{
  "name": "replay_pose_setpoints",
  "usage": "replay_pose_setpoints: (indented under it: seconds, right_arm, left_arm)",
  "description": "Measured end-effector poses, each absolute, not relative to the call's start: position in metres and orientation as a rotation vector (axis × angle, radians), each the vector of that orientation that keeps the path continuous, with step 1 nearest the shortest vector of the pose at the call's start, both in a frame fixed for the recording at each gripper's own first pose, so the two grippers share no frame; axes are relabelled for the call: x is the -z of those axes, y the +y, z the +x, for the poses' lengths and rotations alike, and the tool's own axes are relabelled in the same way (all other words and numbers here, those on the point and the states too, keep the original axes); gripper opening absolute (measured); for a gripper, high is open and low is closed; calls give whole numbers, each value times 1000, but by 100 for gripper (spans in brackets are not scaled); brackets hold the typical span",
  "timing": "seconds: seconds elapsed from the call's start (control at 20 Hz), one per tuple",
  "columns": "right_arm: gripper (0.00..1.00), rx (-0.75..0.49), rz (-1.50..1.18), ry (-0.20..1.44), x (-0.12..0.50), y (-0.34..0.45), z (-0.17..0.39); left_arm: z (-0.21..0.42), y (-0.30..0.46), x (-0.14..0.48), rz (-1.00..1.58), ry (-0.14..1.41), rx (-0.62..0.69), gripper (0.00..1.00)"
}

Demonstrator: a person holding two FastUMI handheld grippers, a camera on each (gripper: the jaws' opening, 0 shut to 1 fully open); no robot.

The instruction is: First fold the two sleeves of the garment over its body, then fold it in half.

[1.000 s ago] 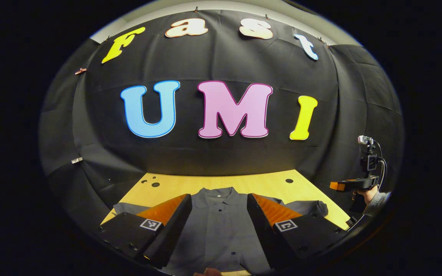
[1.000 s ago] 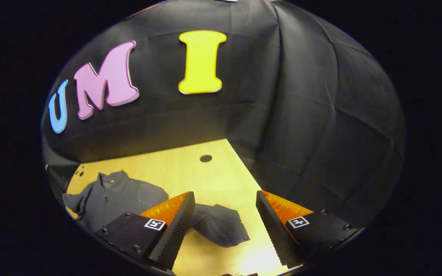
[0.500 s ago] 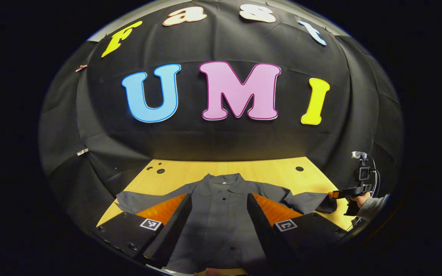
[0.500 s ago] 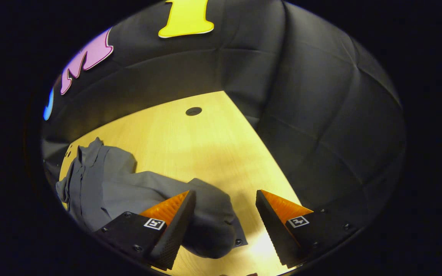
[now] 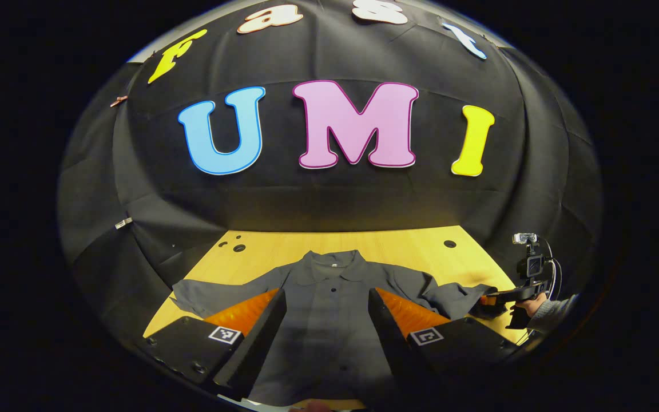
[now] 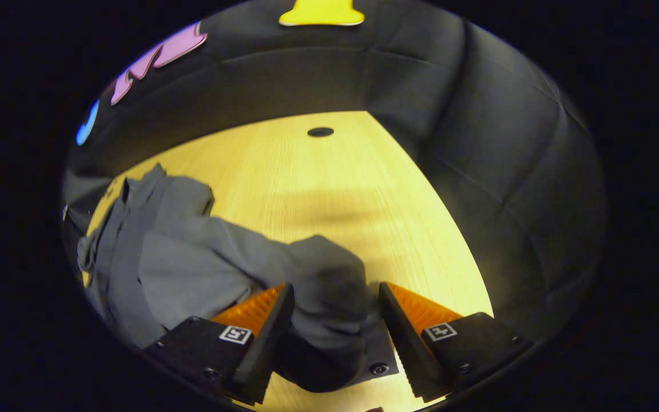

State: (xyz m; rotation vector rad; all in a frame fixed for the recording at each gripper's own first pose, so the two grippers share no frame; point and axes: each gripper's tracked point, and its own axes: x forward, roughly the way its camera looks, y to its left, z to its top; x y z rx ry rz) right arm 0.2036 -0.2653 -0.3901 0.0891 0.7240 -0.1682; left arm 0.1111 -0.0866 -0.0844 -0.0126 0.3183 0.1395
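the fingers [image 5: 261, 337] of the left gripper [image 5: 327, 335] are spread wide with nothing held, poised over the front of the dark grey, long-sleeved button-up garment [image 5: 329, 303]. in the left gripper view that garment lies flat on the light wooden tabletop [image 5: 398, 252], collar away from the camera, button placket running down between the two fingers, one sleeve stretched out to the left and the other to the right. at the far right of that view a hand [image 5: 530, 306] in a grey sleeve holds the right gripper [image 5: 492, 298] at the end of the right sleeve. in the right gripper view the fingers [image 6: 266, 337] of the right gripper [image 6: 335, 337] are wide open on either side of the bunched cuff [image 6: 329, 309], which lies between them; they are not closed on it. the garment's body [image 6: 135, 252] lies to the left on the tabletop [image 6: 329, 183].
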Motion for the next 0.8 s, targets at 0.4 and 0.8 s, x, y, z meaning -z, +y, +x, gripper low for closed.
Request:
replay_pose_setpoints:
  seconds: [0.4,0.8]
  right_arm:
    - [6,251,185,610,361,-284,201]
    - [6,366,244,310,206,-286,132]
  left_arm:
    - [86,-64,83,0,309,-163,92]
    - [64,-21,71,-14,233,-47,92]
